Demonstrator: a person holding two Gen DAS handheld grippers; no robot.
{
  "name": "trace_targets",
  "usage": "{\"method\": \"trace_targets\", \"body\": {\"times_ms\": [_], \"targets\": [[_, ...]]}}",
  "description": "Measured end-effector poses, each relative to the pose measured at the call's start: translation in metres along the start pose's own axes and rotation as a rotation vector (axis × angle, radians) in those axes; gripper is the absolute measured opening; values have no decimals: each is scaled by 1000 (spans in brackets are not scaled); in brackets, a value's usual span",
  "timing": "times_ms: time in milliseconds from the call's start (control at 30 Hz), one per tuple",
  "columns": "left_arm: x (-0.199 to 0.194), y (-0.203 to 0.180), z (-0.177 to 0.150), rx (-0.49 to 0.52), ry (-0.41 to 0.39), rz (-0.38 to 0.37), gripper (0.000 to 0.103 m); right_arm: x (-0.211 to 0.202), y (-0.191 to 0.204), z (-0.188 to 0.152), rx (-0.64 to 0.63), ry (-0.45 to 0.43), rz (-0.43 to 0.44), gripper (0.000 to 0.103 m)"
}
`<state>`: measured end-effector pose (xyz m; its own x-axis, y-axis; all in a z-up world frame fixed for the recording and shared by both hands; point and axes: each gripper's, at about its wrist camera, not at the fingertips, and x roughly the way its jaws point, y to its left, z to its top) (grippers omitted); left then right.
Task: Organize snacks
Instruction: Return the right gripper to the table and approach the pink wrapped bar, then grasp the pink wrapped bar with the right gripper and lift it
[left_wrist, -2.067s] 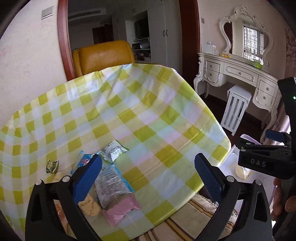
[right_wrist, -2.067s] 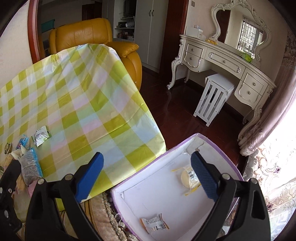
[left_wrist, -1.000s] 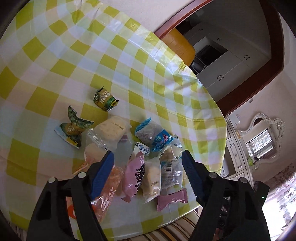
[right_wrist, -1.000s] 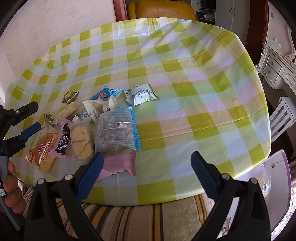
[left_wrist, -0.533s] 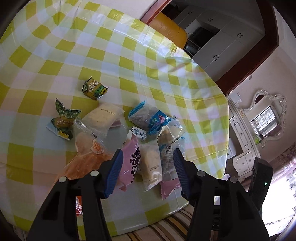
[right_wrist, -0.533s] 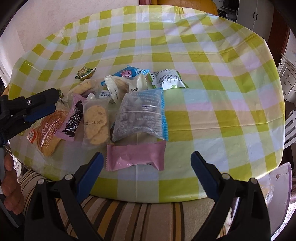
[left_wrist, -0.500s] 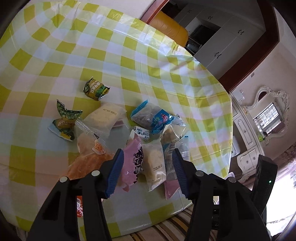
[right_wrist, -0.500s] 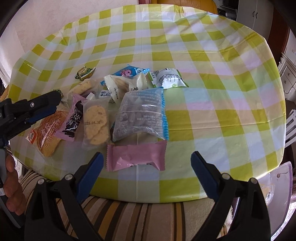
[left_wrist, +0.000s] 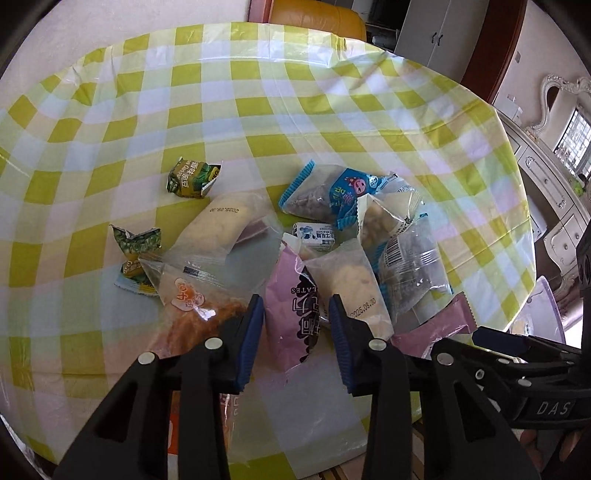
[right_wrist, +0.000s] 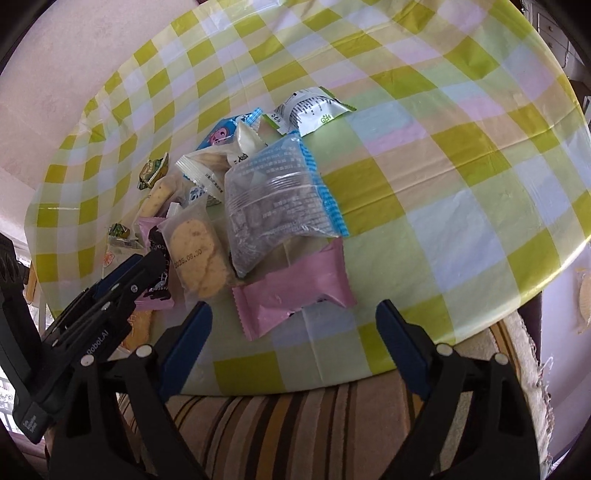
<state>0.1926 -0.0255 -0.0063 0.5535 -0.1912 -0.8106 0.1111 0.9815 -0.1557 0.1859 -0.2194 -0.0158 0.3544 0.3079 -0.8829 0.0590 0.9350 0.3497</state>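
A heap of wrapped snacks lies near the front edge of a table covered with a yellow-and-white checked cloth (left_wrist: 295, 110). The left gripper (left_wrist: 295, 328) points down at the heap with its jaws closing on either side of a lilac chocolate packet (left_wrist: 295, 314) — the blue pads flank the packet's lower half, though whether they already press on it cannot be told. Just beside that packet, on its right, lies a clear bag of round biscuits (right_wrist: 197, 254), and beyond it a larger clear bag with blue edges (right_wrist: 277, 199) rests on top of the pile. The right gripper (right_wrist: 291, 347) hangs over the table's front edge with its jaws wide but closing; a plain pink packet (right_wrist: 295, 291) lies just ahead of the gap between them, untouched. Further back sit a white-and-green sachet (right_wrist: 310, 109) and two small green sweets (left_wrist: 192, 177) — apart from the heap.
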Motion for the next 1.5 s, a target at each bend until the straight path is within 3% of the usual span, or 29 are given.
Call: {"method": "trace_targets", "body": {"times_ms": [400,500,567,800,833,867,1033,1233,1300,1500], "targets": [[2,-1,0,17,-3,4,26,15,4,9,79,2,-52,85],[-4,-3,-1,23,-29,2,25,17,6,12,78,-11,-90,76],[-10,-4,-1,27,-48,-9,25,18,8,14,72,-18,-124,62],[-24,-5,0,15,-95,-58,25,20,10,15,60,-35,-162,45],[-26,-5,0,14,-102,-62,25,19,9,14,65,-39,-162,40],[-28,-5,0,12,-108,-69,25,18,8,14,67,-43,-167,23],[-34,-5,1,-4,-126,-111,25,10,5,17,61,-60,-176,14],[-39,-4,2,-17,-140,-129,25,1,5,14,47,-76,-166,10],[-40,-2,2,-22,-144,-136,25,-5,8,16,36,-88,-160,0],[-45,8,3,-74,-157,-205,25,-21,12,19,11,-116,-145,0]]}}
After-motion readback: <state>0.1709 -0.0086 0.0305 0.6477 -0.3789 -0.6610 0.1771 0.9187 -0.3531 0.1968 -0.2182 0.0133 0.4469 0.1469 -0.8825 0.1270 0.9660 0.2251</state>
